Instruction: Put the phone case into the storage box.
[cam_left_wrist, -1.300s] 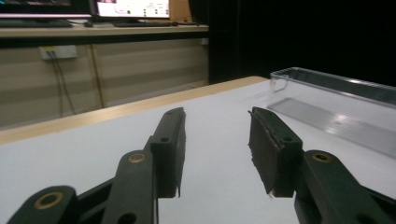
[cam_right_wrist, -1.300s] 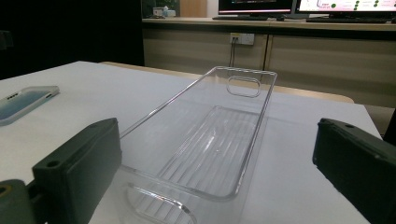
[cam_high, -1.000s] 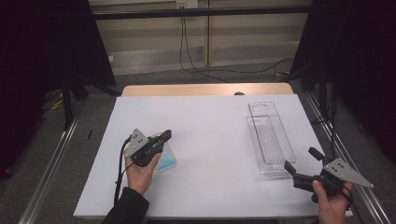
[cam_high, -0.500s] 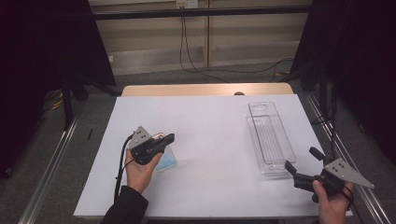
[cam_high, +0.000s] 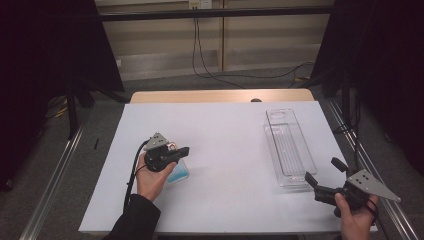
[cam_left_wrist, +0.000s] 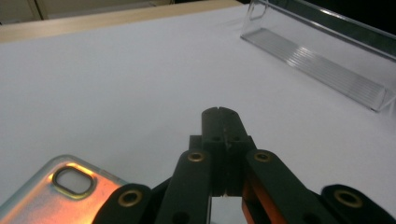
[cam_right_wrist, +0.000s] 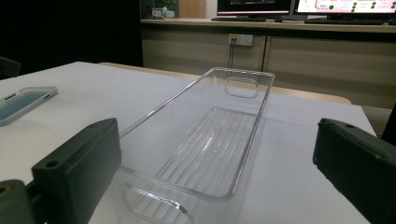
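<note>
On the desk (cam_high: 225, 130), the phone case (cam_high: 178, 173) lies flat at about eight o'clock from centre, just under the left tongs (cam_high: 184, 149). The tray (cam_high: 290, 147) sits well apart at three o'clock, running lengthwise from near to far. The right tongs (cam_high: 322, 171) hover at five o'clock, just before the tray's near end.

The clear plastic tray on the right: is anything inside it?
Nothing lies inside the clear plastic tray: its ribbed floor is bare and the white table shows through. Its near end, behind the right gripper, is partly covered.
</note>
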